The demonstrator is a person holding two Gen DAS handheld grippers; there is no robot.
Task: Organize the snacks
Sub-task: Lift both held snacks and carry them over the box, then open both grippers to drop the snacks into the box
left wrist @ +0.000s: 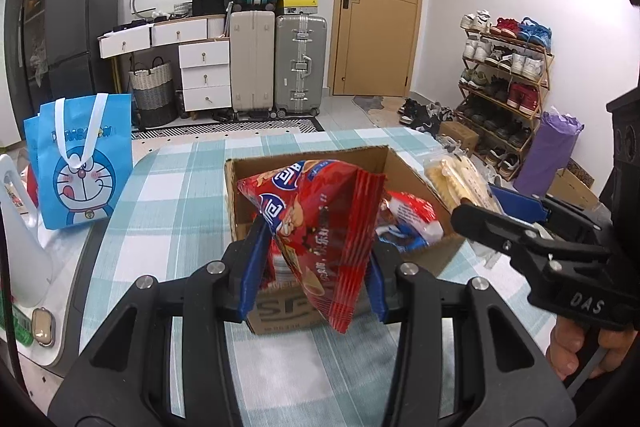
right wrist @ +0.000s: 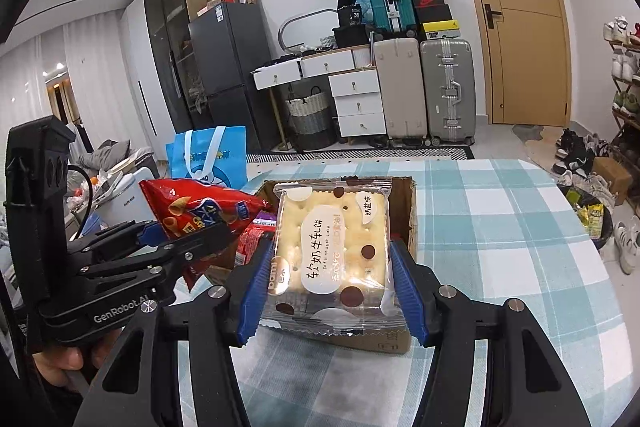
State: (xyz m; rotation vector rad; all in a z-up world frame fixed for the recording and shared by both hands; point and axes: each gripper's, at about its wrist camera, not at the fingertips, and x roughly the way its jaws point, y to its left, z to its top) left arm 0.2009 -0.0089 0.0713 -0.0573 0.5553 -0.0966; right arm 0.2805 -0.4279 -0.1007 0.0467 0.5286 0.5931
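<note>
My left gripper [left wrist: 314, 263] is shut on a red chip bag [left wrist: 320, 227] and holds it over the near side of an open cardboard box [left wrist: 240, 195]. The box holds other red and white snack packs [left wrist: 408, 223]. My right gripper [right wrist: 328, 283] is shut on a clear pack of cream crackers [right wrist: 332, 247] and holds it flat above the same box [right wrist: 404, 211]. In the left wrist view the right gripper [left wrist: 476, 211] and its cracker pack [left wrist: 456, 179] are at the box's right side. In the right wrist view the left gripper [right wrist: 188, 231] with the chip bag [right wrist: 200, 207] is at the left.
The box stands on a table with a teal and white checked cloth [left wrist: 168, 207]. A blue Doraemon tote bag [left wrist: 80, 163] stands at the table's left edge. Suitcases [left wrist: 276, 63], white drawers [left wrist: 204, 75] and a shoe rack [left wrist: 504, 83] stand on the floor beyond.
</note>
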